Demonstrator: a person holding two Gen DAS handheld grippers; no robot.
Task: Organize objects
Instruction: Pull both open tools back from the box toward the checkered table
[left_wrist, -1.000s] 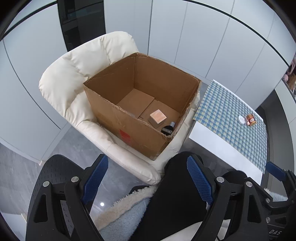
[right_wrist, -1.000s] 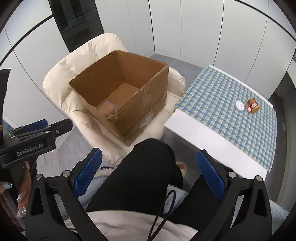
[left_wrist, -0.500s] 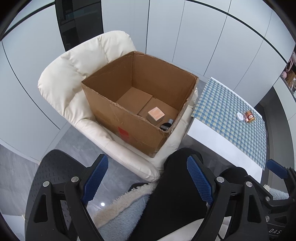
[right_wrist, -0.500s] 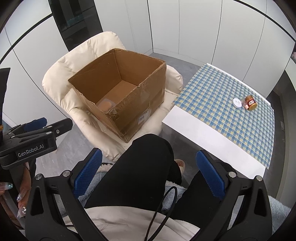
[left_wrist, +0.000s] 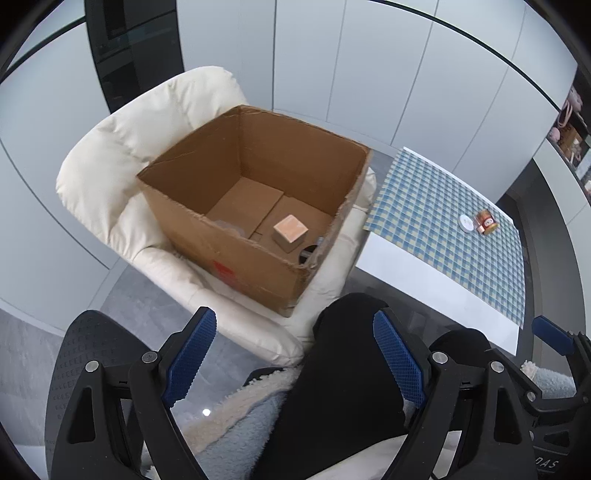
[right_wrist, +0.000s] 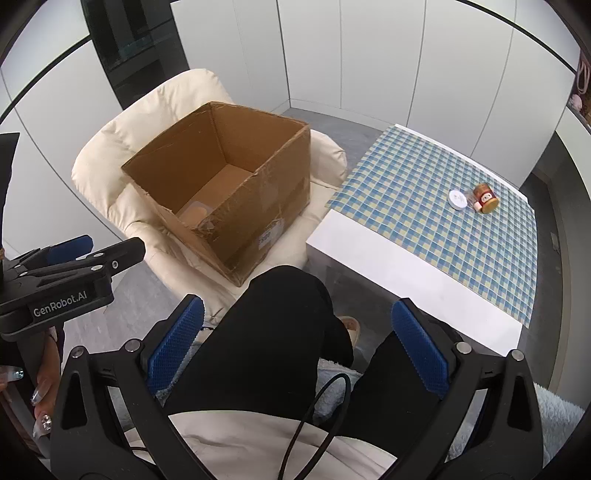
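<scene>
Little is changing since a second ago: only your view is drifting slightly, so the cardboard box (left_wrist: 255, 206) is sitting a touch further right in the left wrist view. Nearest, you are holding two grippers over your lap, left gripper (left_wrist: 295, 354) and right gripper (right_wrist: 295, 339), both released and gripping nothing. Further off, one box is resting on one cream armchair (left_wrist: 122, 155), holding one wooden cube (left_wrist: 290, 232). Far right, one small jar (right_wrist: 485, 197) and one white lid (right_wrist: 457, 199) are lying just beside each other on one checked table (right_wrist: 424, 229).
</scene>
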